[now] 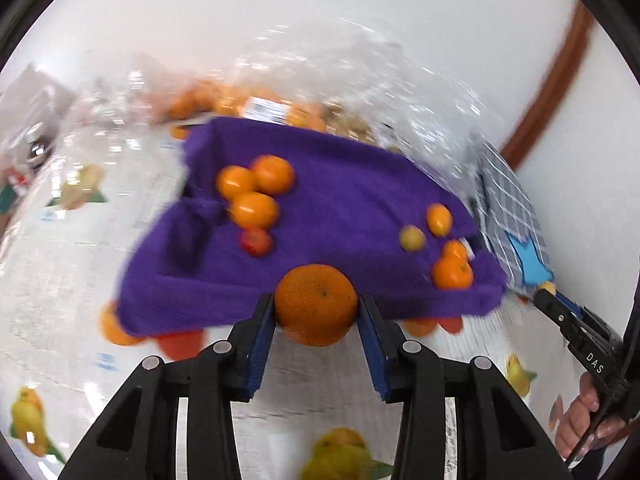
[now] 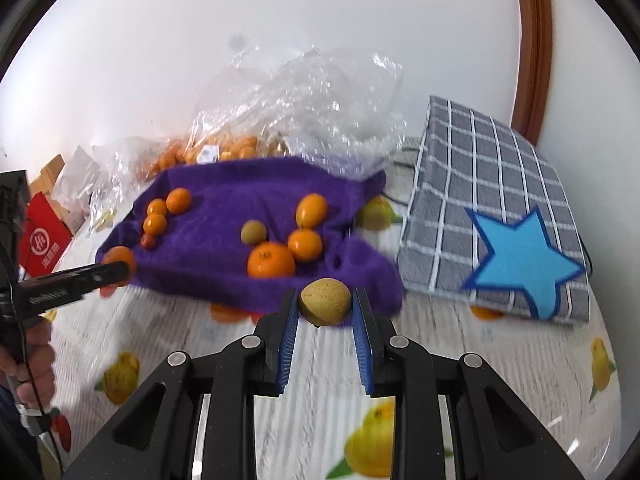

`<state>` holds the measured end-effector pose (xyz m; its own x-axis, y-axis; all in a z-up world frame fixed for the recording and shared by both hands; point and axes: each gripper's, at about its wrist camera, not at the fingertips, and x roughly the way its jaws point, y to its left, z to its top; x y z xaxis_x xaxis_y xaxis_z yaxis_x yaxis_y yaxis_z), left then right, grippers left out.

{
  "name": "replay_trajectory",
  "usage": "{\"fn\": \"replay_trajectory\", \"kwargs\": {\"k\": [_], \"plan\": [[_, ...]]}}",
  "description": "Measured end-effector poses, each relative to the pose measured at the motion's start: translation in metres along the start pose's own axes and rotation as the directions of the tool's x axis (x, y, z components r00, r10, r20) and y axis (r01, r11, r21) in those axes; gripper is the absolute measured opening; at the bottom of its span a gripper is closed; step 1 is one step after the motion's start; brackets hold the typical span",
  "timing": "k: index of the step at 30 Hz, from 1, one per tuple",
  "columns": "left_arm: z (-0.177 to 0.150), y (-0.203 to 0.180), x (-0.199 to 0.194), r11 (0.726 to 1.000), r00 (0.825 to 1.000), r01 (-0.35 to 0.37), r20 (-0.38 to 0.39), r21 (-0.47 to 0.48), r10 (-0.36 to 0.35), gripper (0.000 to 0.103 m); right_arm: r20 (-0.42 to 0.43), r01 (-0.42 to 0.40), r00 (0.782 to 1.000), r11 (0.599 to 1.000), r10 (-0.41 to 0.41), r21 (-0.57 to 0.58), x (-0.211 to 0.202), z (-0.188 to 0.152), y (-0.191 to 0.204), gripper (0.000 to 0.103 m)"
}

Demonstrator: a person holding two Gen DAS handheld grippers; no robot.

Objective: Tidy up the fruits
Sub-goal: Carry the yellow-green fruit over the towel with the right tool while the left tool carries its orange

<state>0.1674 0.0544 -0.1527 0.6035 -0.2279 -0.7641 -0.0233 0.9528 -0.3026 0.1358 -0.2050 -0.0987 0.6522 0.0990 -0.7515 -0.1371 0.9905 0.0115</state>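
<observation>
Orange mandarin (image 1: 316, 304) clamped between blue pads of left claw (image 1: 317, 312), angled down over near edge of purple towel (image 1: 340, 200). Yellow-brown round fruit (image 2: 325, 301) pinched in right claw (image 2: 325, 304), likewise tilted down at towel's near edge. Hand (image 2: 34, 364) gripping left handle, partly cut off. Bagged fruit (image 2: 208, 152) beyond towel, blurred under clear plastic. Printed worktop (image 2: 160, 320) streaked by motion.

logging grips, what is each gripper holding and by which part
Left gripper pinches an orange by its two sides. Right gripper pinches a small tan fruit by its two sides.
</observation>
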Motion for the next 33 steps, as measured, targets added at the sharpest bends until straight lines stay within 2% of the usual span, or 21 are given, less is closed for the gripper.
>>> {"fn": "replay_trajectory", "kwargs": {"k": [6,12,17,22,33], "plan": [[0.027,0.036,-0.011,0.996,0.998,-0.055,0.033,-0.072,0.057,0.040,0.026,-0.029,0.999,1.000,0.029,-0.001,0.015,0.030,0.009,0.027],[0.045,0.046,-0.012,0.996,0.997,-0.057,0.049,-0.071,0.061,0.040,-0.003,-0.065,0.998,0.997,0.065,-0.037,0.054,0.053,0.025,0.027],[0.052,0.046,-0.002,0.997,0.998,-0.053,0.040,-0.063,0.056,0.040,-0.079,-0.080,0.994,0.996,0.077,-0.043,0.100,0.058,0.034,0.027],[0.056,0.044,0.012,0.997,0.999,-0.032,0.030,-0.065,0.034,0.040,-0.129,-0.088,0.988,0.994,0.079,-0.070,0.124,0.054,0.038,0.027],[0.073,0.003,0.056,0.999,1.000,0.025,-0.016,0.036,-0.025,0.040,-0.143,-0.107,0.986,0.988,0.090,-0.113,0.126,0.053,0.037,0.028]]}}
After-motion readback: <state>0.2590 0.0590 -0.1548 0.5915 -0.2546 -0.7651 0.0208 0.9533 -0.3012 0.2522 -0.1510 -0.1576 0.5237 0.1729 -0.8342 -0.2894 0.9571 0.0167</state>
